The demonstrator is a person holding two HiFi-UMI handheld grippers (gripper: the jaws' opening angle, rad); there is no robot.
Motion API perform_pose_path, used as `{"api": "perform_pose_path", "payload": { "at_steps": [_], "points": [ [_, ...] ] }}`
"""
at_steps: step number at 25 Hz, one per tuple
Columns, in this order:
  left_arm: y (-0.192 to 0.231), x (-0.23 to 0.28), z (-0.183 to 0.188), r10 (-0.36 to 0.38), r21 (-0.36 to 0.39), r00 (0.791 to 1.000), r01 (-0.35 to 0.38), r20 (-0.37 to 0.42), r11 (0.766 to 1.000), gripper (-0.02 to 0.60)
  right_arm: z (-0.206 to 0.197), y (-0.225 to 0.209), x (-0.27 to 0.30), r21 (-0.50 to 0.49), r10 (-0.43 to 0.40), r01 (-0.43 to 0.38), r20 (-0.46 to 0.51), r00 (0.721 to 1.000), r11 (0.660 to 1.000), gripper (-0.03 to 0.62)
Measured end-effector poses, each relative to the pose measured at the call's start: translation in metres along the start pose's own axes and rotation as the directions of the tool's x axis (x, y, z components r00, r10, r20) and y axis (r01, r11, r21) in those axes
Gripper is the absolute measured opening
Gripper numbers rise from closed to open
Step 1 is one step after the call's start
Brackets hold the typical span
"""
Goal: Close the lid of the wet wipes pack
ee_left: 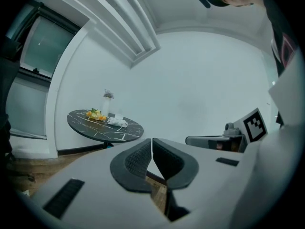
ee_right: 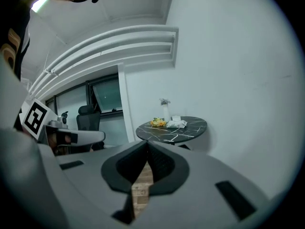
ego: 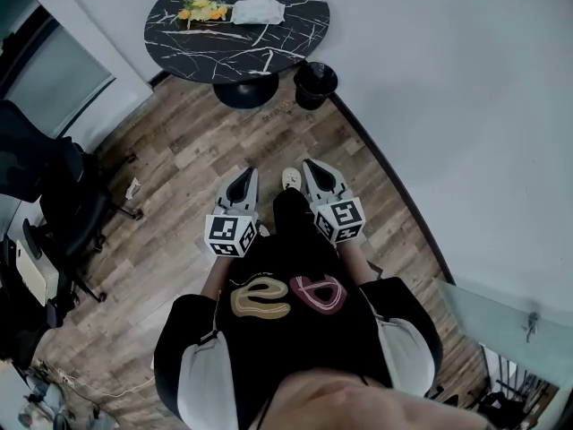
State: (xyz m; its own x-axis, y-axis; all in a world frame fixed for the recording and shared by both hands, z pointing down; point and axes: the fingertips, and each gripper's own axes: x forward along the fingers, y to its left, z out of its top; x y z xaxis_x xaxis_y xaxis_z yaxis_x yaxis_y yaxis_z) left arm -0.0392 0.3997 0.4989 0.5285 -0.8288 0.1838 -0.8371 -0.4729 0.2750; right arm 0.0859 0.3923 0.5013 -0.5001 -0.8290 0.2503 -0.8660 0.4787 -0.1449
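The white wet wipes pack lies on a round black marble table at the far end of the room; its lid state is too small to tell. It shows as well in the left gripper view as the wipes pack and in the right gripper view as the wipes pack. My left gripper and right gripper are held side by side in front of the person's chest, far from the table. Both are shut with nothing between the jaws.
Yellow flowers and a pale vase stand on the table beside the pack. A small black bin sits by the table's foot. Black office chairs stand at the left. A white wall runs along the right of the wooden floor.
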Motion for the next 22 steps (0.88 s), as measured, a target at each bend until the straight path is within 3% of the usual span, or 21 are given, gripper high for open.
{"api": "perform_pose_path", "payload": {
  "at_steps": [7,22],
  "points": [
    [0.03,0.056,0.022,0.079,-0.009,0.997,-0.079,0.01,0.997,0.023,0.025,-0.036,0.067,-0.023,0.085,-0.085,-0.014,0.996,0.996,0.012],
    [0.053,0.199,0.053,0.162,-0.008,0.987,-0.162,0.002,0.987,0.023,0.065,-0.141,0.175,-0.057,0.211,-0.214,-0.047,0.976,0.975,0.012]
  ]
}}
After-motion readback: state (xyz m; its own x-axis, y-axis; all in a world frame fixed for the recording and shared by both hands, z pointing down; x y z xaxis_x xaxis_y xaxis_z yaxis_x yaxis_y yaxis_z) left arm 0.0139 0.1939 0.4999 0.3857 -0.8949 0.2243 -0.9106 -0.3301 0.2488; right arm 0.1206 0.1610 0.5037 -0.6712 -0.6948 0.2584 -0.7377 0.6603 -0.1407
